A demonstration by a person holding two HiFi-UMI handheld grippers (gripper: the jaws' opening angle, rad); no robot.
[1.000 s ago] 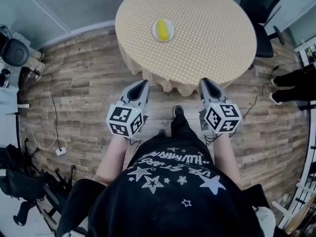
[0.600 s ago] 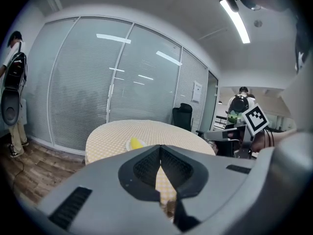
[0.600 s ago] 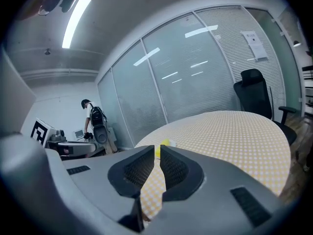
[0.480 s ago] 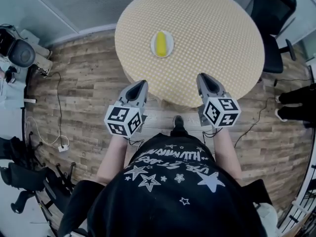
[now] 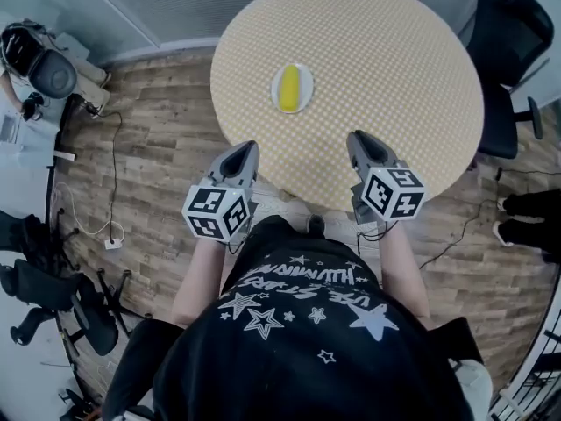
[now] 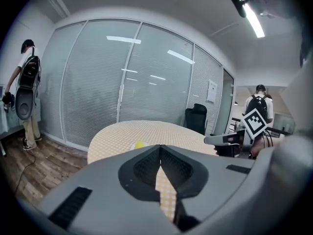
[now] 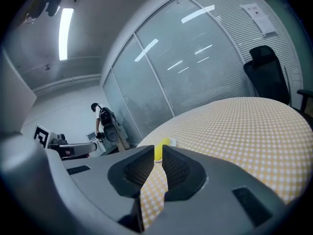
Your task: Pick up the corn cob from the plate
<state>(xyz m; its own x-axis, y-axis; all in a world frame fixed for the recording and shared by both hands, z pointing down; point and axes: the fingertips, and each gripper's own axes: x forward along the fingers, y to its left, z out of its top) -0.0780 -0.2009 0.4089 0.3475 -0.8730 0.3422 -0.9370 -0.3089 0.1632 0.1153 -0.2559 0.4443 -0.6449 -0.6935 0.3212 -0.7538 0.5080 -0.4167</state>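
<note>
— Tool state?
— I read the left tool (image 5: pixel 243 150) and right tool (image 5: pixel 357 138) as both pressed together, nothing pinched, at the tabletop's (image 5: pixel 394 68) near edge.
— Corn?
— Corn (image 5: pixel 292 88) lies on its plate (image 5: pixel 277 96), well apart from both. In the right gripper view, the jaws hide its lower part.
</note>
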